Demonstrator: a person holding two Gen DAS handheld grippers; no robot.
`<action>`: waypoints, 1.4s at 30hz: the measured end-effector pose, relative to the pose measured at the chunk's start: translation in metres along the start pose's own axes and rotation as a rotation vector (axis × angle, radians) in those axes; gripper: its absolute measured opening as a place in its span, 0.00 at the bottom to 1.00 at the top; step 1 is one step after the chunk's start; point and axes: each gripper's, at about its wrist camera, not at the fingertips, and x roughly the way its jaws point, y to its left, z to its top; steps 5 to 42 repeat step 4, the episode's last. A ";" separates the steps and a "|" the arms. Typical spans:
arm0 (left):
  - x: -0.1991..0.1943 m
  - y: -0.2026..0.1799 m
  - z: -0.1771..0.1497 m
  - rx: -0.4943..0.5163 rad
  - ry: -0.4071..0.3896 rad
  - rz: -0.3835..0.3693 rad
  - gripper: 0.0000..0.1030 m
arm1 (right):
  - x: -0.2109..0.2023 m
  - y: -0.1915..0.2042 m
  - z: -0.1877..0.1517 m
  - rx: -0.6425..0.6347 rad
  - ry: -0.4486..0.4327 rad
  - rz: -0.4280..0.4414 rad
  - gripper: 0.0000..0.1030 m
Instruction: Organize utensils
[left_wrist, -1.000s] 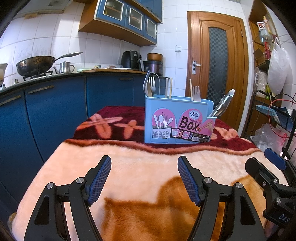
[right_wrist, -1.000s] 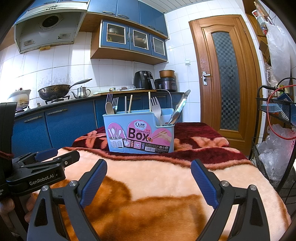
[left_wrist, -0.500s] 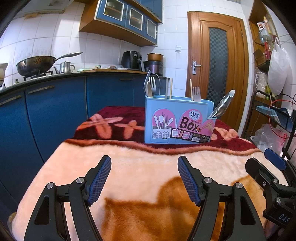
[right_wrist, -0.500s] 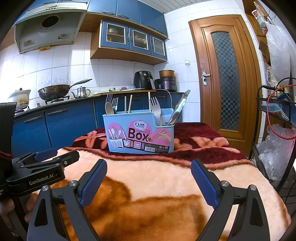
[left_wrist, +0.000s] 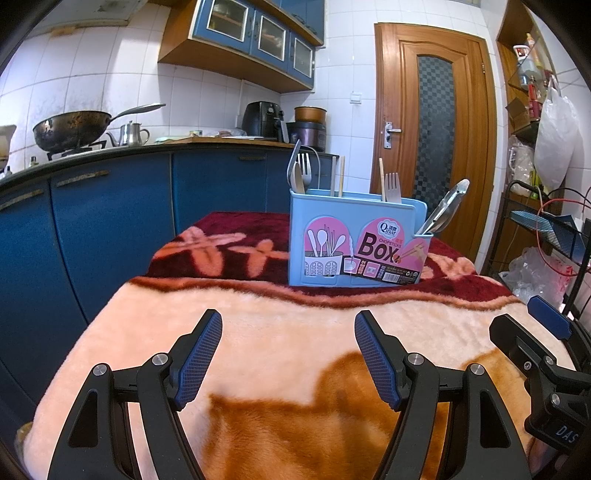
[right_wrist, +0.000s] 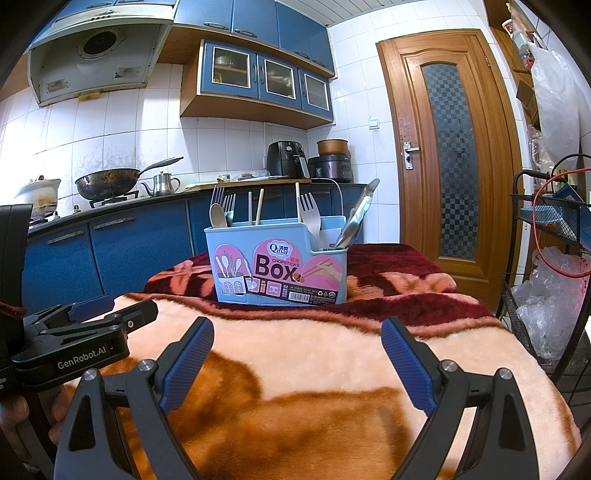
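Nearest the cameras, the left gripper (left_wrist: 288, 321) hovers low over the blanket-covered table, its blue-padded jaws standing wide apart with nothing between them. The right gripper (right_wrist: 297, 328) hangs alongside in the same posture, jaws likewise spread and empty. Each gripper appears at the edge of the other's view. In the right wrist view, part of a hand (right_wrist: 55, 410) is visible beneath the left gripper's body.

The blanket (left_wrist: 280, 354) is plush: peach with an orange-brown pattern in the near half, then a dark red band with pale flower shapes toward the far edge.

On that red band, well apart from both grippers, stands the light blue utensil holder (left_wrist: 325, 221), upright, with a pink label reading "CHOPSTICKS Box". Its contents stand upright or lean in its compartments: a wooden spoon (right_wrist: 218, 216) and a metal fork (right_wrist: 218, 194) at the left end, chopsticks (right_wrist: 259, 206) toward the middle, a pale fork (right_wrist: 308, 212) right of centre, and metal tongs (right_wrist: 356, 218) leaning out of the lower right-hand compartment.

Behind the table runs a counter over blue cabinets (right_wrist: 136, 243), carrying a blackened wok (right_wrist: 107, 181), a small metal kettle (right_wrist: 162, 183), a black air fryer (right_wrist: 286, 159) and a rice cooker (right_wrist: 330, 164). A wooden door (right_wrist: 448, 147) with patterned glass stands at the right, and a wire rack (right_wrist: 550, 221) at the far right edge.
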 end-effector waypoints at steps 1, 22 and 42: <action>0.000 0.000 0.001 0.000 0.000 0.000 0.73 | 0.000 0.001 0.000 0.000 0.000 0.000 0.91; 0.000 0.000 0.001 -0.001 0.001 0.001 0.73 | 0.000 0.001 0.000 0.000 0.000 0.000 0.91; 0.000 0.000 0.001 -0.001 0.001 0.001 0.73 | 0.000 0.001 0.000 0.000 0.000 0.000 0.91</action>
